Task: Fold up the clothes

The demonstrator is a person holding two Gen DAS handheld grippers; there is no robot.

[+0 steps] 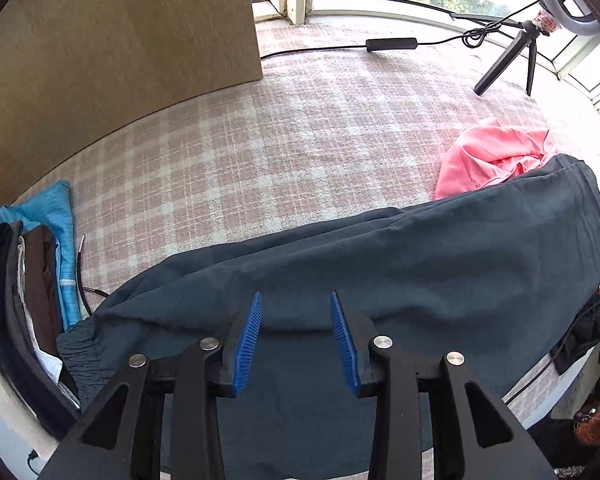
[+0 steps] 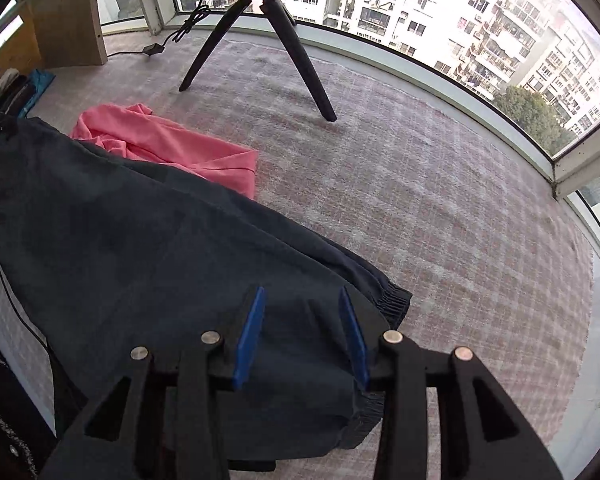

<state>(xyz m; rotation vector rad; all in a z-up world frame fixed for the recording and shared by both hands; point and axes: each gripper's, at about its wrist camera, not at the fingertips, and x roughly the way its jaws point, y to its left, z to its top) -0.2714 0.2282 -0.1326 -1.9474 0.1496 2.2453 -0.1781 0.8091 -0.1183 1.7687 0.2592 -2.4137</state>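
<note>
Far left there's a stack of clothes [image 1: 24, 280] with a light blue one [image 1: 56, 216] sticking out from under it; looks like the done pile, parked off to the side so the middle of the checked blanket [image 1: 260, 152] stays free for working. Next over, the dark blue trousers [image 1: 380, 264] are laid lengthwise across the blanket, waistband end [image 1: 80, 344] near that pile, and they look doubled over already, leg on leg.

The left gripper [image 1: 296, 340] hangs right over the waist half, pointing straight down, blue pads [image 1: 246, 344] apart with only flat cloth showing in the gap and nothing pinched; my guess is it's lining up to grab an edge there. The pink garment [image 1: 492, 152] sits crumpled just behind the trousers, partly tucked under them, probably waiting its turn.

In the right view the right gripper [image 2: 304, 336] is above the ankle end; jaws apart too, a small ridge of cloth rising between them, but I can't see the pads pressing it. The elastic cuffs [image 2: 392, 300] lie just to its right; holding both ends makes sense if the next fold brings cuffs to waist. A tripod [image 2: 260, 40] stands back by the window [image 2: 440, 24], well clear.
</note>
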